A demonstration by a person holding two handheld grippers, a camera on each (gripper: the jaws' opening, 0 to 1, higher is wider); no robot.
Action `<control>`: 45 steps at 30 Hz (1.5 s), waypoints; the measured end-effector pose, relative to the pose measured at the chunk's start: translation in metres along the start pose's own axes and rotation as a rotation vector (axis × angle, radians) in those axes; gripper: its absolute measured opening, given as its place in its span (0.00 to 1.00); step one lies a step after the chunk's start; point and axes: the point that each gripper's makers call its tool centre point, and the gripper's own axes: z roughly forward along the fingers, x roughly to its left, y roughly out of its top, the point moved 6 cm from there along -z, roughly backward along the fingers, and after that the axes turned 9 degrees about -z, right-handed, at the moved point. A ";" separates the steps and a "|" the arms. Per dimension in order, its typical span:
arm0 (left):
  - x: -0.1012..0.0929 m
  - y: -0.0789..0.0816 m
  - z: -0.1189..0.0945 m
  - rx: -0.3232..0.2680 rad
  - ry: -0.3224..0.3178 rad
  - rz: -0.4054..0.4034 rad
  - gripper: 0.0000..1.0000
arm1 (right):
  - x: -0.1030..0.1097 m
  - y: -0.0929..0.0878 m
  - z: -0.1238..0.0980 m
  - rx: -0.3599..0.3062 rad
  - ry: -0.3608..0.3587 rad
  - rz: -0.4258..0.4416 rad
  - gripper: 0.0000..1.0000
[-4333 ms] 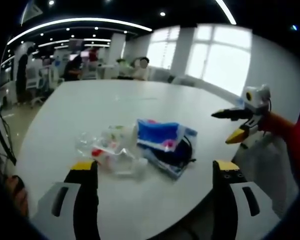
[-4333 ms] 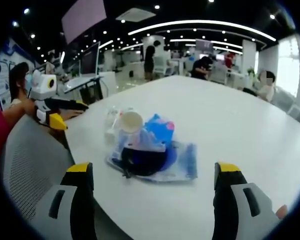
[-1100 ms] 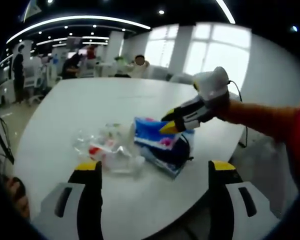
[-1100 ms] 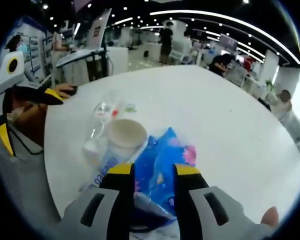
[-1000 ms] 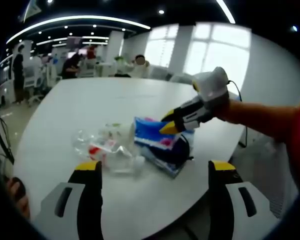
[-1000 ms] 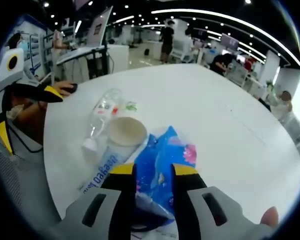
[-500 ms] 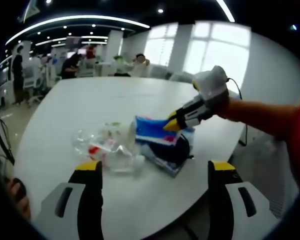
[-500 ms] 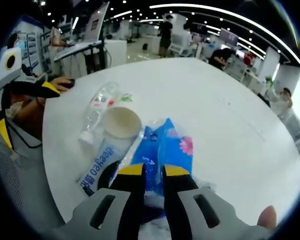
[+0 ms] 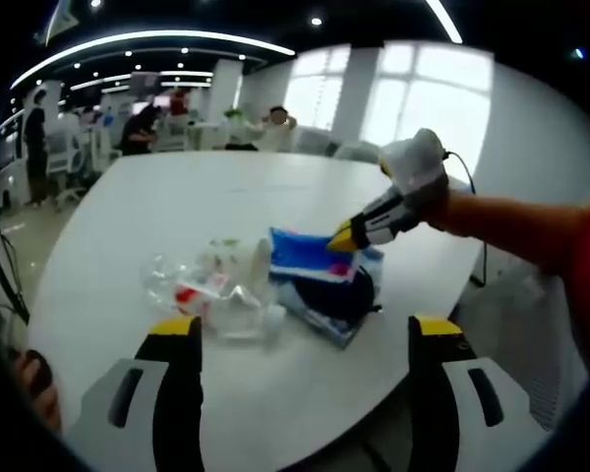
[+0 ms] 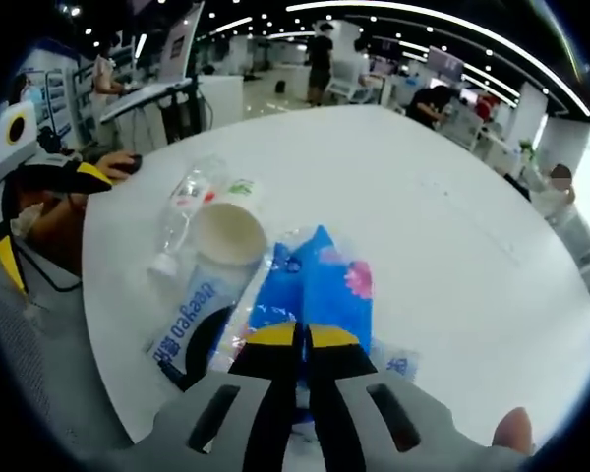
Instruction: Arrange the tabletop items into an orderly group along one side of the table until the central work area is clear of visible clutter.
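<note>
A blue patterned packet (image 10: pixel 315 285) lies on the white table (image 10: pixel 442 236) atop a dark object (image 9: pixel 332 296) and a clear wrapper. My right gripper (image 10: pixel 303 336) is shut on the blue packet's near edge; in the left gripper view that gripper (image 9: pixel 342 239) reaches in from the right onto the blue packet (image 9: pixel 305 256). Beside it lie a paper cup (image 10: pixel 223 237), a clear plastic bottle (image 10: pixel 180 218) and a blue-lettered wrapper (image 10: pixel 192 315). My left gripper (image 9: pixel 300 329) hangs open over the near table edge, short of the bottle (image 9: pixel 192 288).
The round white table (image 9: pixel 206 197) stretches far beyond the pile. People sit and stand at desks in the background. A mesh chair (image 10: pixel 29 324) stands at the table's left edge in the right gripper view, where the left gripper (image 10: pixel 49 172) also shows.
My right gripper came in from the side, lowered onto the blue packet and closed its jaws on it. The left gripper stayed put and open.
</note>
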 end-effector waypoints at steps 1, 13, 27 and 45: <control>0.000 0.000 0.000 0.000 0.000 0.000 0.83 | -0.001 0.000 0.000 -0.001 0.003 0.001 0.02; 0.000 0.000 0.000 0.000 -0.001 -0.003 0.83 | -0.012 -0.002 -0.008 -0.014 0.017 -0.054 0.01; 0.000 0.000 0.000 0.002 0.002 0.001 0.83 | -0.029 -0.011 -0.024 -0.030 0.022 -0.119 0.01; -0.004 0.008 -0.003 0.009 0.041 0.051 0.84 | -0.063 -0.020 -0.059 -0.065 0.026 -0.156 0.01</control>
